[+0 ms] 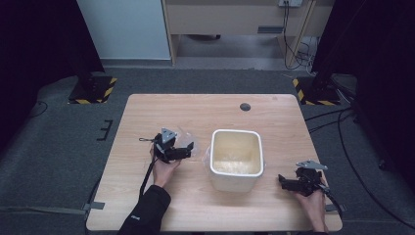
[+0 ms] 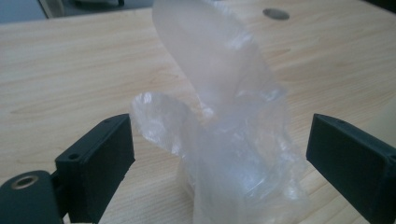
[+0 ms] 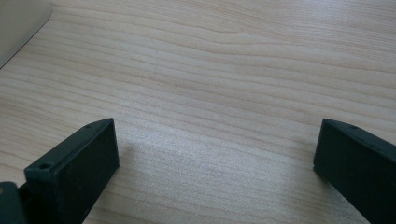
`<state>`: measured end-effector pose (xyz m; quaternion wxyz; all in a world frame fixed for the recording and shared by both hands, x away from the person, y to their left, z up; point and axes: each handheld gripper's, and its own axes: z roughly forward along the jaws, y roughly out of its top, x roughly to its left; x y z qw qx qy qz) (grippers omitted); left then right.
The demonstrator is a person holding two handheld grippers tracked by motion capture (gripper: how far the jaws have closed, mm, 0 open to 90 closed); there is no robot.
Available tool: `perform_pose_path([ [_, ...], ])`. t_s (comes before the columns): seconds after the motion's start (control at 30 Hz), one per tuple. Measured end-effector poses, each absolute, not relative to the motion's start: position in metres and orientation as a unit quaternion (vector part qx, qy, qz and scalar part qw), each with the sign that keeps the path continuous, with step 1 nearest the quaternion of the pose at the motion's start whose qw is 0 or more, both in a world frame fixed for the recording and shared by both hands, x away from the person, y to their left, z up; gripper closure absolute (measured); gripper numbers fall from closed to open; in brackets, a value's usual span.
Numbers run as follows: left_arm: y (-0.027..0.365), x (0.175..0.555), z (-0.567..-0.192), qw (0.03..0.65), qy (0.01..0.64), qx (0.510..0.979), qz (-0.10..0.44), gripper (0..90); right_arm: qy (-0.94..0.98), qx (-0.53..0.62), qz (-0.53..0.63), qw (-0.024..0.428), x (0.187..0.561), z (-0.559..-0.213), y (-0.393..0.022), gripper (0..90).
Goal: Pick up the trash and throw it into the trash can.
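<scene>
Now left gripper (image 2: 219, 154) jaws wide, straddling crumpled clear plastic bag (image 2: 229, 140) left of cream square plastic bin (image 1: 236, 159) mid-desk; right gripper (image 3: 215, 158) spread empty near desk's right edge.

The person's left hand (image 1: 164, 169) came in from the bottom of the high view in a dark sleeve (image 1: 147, 210) and held the left gripper (image 1: 188, 148) over the table, pointing to the right, with its jaws spread wide apart. The right hand (image 1: 313, 198) sat near the table's front right corner and held the right gripper (image 1: 282, 180) pointing left, low over the wood, its jaws likewise spread wide and holding nothing.
</scene>
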<state>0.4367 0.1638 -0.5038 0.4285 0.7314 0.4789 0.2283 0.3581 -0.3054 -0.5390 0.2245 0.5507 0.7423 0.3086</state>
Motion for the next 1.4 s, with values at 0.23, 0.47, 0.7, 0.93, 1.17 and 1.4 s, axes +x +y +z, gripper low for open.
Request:
perform_pose_path([
  [0.23,0.162,0.445,-0.519,0.399,0.496,0.742,0.209,10.3,0.742,0.551,0.309,0.224,0.358,-0.539,-0.305,0.2],
  [0.47,0.162,0.447,-0.523,0.397,0.499,0.747,0.19,26.2,0.742,0.551,0.309,0.224,0.358,-0.539,-0.305,0.2],
  [0.7,0.163,0.446,-0.521,0.404,0.503,0.742,0.181,42.1,0.742,0.551,0.309,0.224,0.358,-0.539,-0.305,0.2],
  [0.93,0.168,0.437,-0.504,0.433,0.49,0.731,0.195,46.0,0.743,0.551,0.308,0.224,0.358,-0.539,-0.305,0.3],
  [1.17,0.175,0.426,-0.481,0.473,0.476,0.712,0.207,49.1,0.742,0.551,0.309,0.224,0.358,-0.539,-0.305,0.2],
  [1.4,0.182,0.413,-0.451,0.503,0.461,0.695,0.226,47.9,0.742,0.551,0.309,0.224,0.358,-0.539,-0.305,0.3],
])
